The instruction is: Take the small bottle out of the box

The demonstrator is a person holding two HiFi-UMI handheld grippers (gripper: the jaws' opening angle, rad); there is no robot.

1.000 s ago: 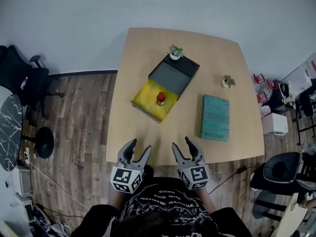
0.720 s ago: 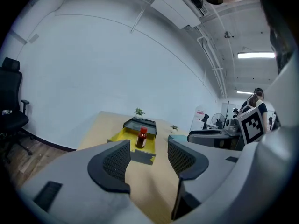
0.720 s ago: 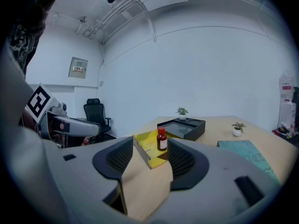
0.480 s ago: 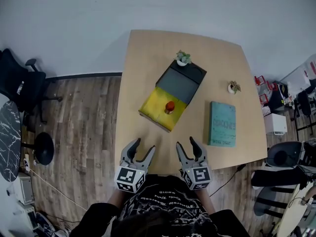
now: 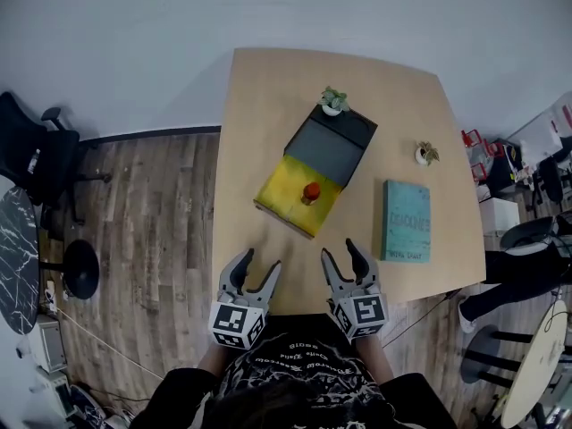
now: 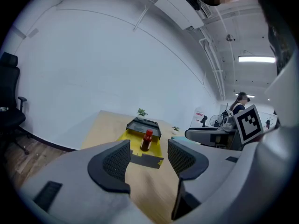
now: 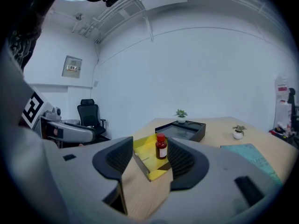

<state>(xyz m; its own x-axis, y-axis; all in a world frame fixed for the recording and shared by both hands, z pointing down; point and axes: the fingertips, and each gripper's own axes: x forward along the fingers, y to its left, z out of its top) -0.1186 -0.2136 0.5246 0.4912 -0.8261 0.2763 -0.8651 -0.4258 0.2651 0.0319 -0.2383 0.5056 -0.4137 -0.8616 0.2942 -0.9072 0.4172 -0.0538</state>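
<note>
1. Left gripper [image 5: 257, 264] and right gripper [image 5: 341, 253] hover at the table's [image 5: 268, 96] near edge, both with fingers spread and empty
2. The small bottle [image 5: 311, 191] stands upright in the yellow box [image 5: 284, 197], mid-table
3. Beyond, a dark tray [image 5: 329, 146] adjoins the box, with a potted plant [image 5: 333, 101] at its far corner

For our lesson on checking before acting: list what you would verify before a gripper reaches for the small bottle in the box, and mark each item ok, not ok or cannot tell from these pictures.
1. Bottle stands upright in the yellow part of the box: ok.
2. Box open, nothing over the bottle: ok.
3. Left gripper open and empty: ok.
4. Right gripper open and empty: ok.
5. Nothing on the table between the grippers and the box: ok.
6. Bottle cap screwed tight: cannot tell.
</note>
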